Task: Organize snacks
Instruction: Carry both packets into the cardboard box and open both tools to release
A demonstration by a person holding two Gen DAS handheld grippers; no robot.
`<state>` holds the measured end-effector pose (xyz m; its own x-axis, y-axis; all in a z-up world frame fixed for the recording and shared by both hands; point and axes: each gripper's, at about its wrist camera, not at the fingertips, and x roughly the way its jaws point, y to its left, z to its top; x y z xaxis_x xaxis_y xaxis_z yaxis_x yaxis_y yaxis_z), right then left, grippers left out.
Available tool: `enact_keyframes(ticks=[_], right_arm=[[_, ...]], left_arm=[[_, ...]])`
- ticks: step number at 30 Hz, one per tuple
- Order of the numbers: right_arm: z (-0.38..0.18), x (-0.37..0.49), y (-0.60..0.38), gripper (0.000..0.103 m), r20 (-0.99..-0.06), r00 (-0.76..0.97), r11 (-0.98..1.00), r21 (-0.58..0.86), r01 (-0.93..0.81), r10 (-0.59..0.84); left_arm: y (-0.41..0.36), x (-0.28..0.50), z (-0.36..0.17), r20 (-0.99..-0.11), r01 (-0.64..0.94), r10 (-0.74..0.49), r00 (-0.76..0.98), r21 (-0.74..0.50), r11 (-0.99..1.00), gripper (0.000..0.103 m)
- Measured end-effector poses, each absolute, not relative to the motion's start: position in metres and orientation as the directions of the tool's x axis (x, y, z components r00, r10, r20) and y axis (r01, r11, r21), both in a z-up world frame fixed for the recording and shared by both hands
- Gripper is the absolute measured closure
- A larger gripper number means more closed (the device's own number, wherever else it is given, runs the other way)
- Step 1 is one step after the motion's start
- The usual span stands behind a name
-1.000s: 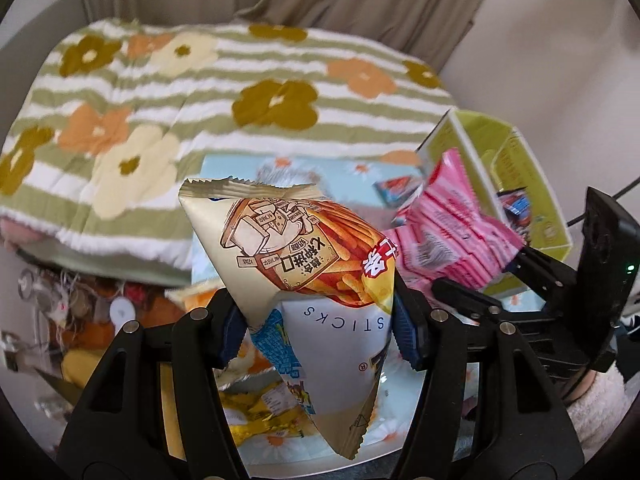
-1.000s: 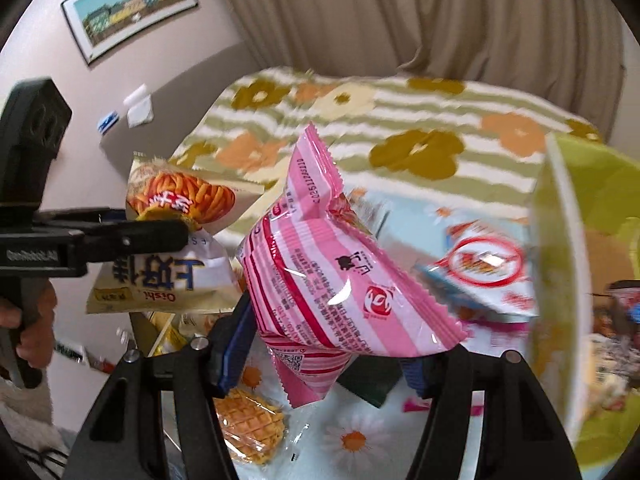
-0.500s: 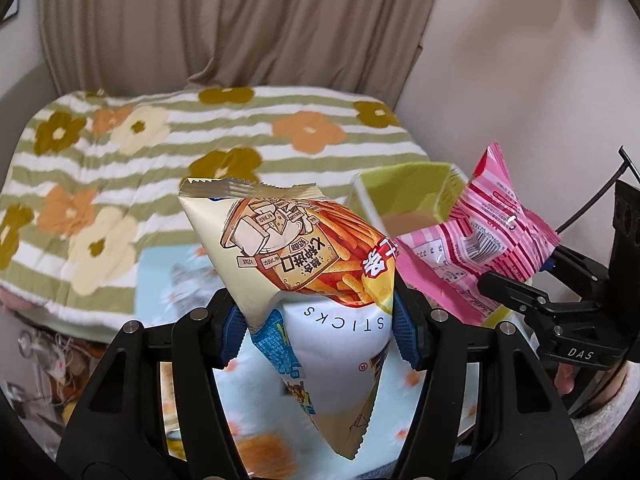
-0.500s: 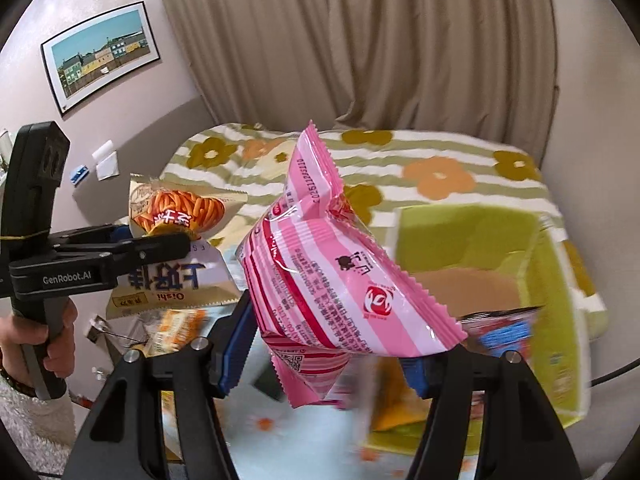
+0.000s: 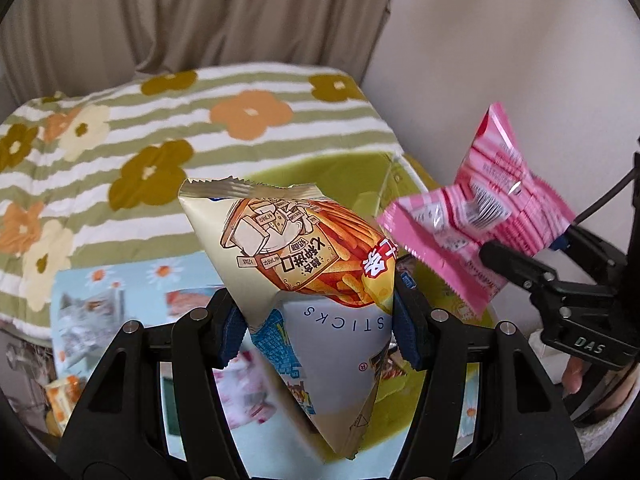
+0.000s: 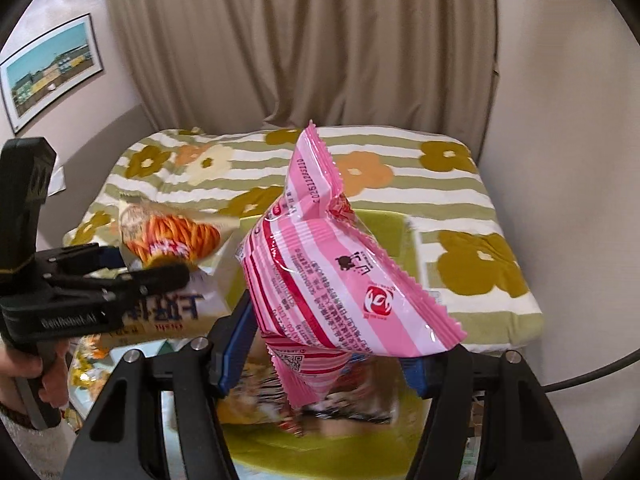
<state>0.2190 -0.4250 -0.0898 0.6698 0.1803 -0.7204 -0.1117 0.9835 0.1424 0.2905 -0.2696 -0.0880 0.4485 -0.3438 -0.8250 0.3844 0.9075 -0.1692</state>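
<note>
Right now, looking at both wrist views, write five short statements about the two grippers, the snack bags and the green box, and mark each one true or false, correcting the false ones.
1. The left gripper is shut on a cream and orange bag of snack sticks. True.
2. The right gripper is open. False: it is shut on a pink striped plastic snack bag.
3. The pink bag lies inside the yellow-green fabric box. False: it is held above the box.
4. The green box already holds some packets. True.
5. A blue towel covers the bed. False: a green-striped flowered blanket does.
</note>
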Motion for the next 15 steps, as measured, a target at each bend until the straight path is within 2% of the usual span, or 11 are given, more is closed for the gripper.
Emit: enact_keyframes(ticks=[8, 11, 12, 13, 14, 15], right_arm=[[-0.118, 0.254, -0.445, 0.044, -0.759, 0.621, 0.978, 0.201, -0.059, 0.193], [-0.126, 0.265, -0.449, 0.044, -0.769, 0.608, 0.977, 0.208, -0.051, 0.196], [-0.128, 0.268, -0.450, 0.044, -0.773, 0.604, 0.976, 0.212, -0.044, 0.195], [-0.130, 0.270, -0.451, 0.044, -0.775, 0.601, 0.975, 0.218, -0.039, 0.197], [-0.132, 0.271, -0.452, 0.044, -0.776, 0.598, 0.974, 0.222, -0.036, 0.199], [-0.134, 0.274, -0.452, 0.044, -0.780, 0.593, 0.974, 0.224, -0.034, 0.200]], left_arm=[[-0.302, 0.339, -0.145, -0.890, 0.405, -0.291, 0.350, -0.136, 0.904, 0.045], [-0.310, 0.352, -0.159, -0.906, 0.412, -0.261, 0.333, -0.109, 0.904, 0.040], [-0.312, 0.357, -0.163, -0.912, 0.416, -0.247, 0.329, -0.095, 0.905, 0.029], [-0.314, 0.358, -0.165, -0.914, 0.418, -0.240, 0.326, -0.088, 0.904, 0.010], [-0.314, 0.360, -0.169, -0.916, 0.421, -0.228, 0.329, -0.074, 0.904, 0.002], [-0.314, 0.361, -0.170, -0.915, 0.423, -0.225, 0.335, -0.068, 0.903, 0.000]])
